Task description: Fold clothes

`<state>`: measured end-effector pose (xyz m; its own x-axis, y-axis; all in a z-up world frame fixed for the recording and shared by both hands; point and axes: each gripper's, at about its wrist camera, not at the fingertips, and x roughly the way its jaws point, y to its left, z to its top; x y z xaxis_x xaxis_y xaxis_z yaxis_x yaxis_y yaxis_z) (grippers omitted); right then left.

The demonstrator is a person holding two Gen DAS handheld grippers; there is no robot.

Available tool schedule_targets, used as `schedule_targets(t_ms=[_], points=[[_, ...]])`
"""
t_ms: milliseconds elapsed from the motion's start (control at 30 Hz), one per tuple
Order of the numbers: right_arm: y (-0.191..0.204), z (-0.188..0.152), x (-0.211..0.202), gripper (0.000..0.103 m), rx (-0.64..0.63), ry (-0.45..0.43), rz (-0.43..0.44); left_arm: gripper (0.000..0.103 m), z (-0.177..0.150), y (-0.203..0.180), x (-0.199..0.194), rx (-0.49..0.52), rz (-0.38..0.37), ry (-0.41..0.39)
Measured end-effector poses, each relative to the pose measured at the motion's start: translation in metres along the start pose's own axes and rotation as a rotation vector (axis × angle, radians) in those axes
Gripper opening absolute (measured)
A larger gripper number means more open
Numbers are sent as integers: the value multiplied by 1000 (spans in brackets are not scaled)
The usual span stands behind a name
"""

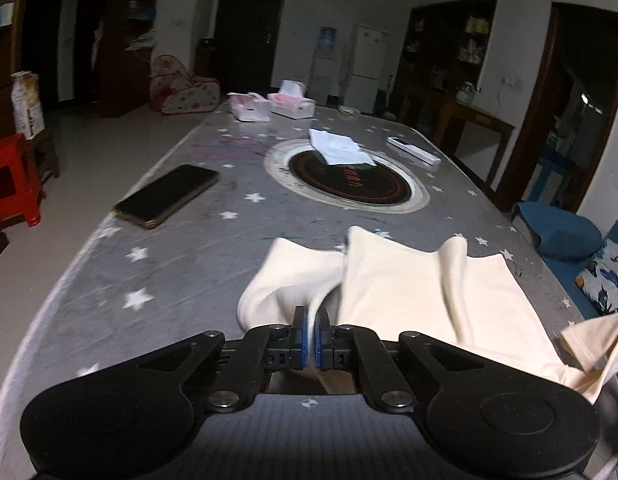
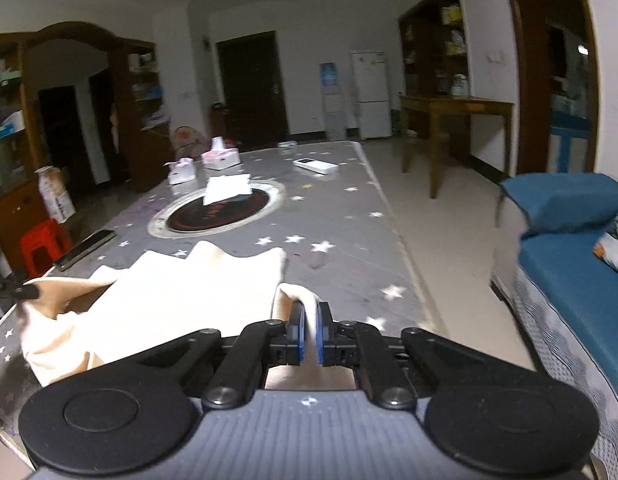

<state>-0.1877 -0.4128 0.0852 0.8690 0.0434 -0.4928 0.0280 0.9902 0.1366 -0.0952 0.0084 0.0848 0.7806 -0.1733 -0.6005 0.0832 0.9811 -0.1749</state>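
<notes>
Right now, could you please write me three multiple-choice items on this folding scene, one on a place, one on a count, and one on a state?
1. Where does the phone lie?
A. on the table's left side, as the left wrist view shows it
B. on the red stool
C. on the cloth

2. How many tissue boxes stand at the table's far end?
A. one
B. two
C. four

3. How is the left gripper?
A. wide open
B. shut on the cream cloth
C. shut on the phone

Key: 1 A, the phone rests on the starred cover near the left edge. 2 B, one tissue box beside another tissue box. 3 B, cloth runs between its closed fingers.
</notes>
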Motion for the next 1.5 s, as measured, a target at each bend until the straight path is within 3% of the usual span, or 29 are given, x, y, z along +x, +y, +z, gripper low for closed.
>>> schedule_targets(t_ms=[367, 500, 733, 1067, 1233, 1500], points=[[-29, -29, -6, 5, 84, 94, -79, 3, -33, 42, -36, -41, 92, 63], [-36, -38, -6, 12, 98, 139, -101, 4, -39, 50, -35, -38, 134, 95], [-48, -26, -22, 22, 89, 93, -154, 10, -21, 37, -31, 20, 115, 52], [-17, 18, 48, 22, -18, 144, 45, 28, 22, -21, 29, 157, 6, 32], [2, 39, 98, 22, -45, 194, 133, 43, 38, -40, 74, 198, -1, 59], [22, 57, 178, 31, -63, 287, 190, 48, 61, -48, 142, 197, 13, 122]])
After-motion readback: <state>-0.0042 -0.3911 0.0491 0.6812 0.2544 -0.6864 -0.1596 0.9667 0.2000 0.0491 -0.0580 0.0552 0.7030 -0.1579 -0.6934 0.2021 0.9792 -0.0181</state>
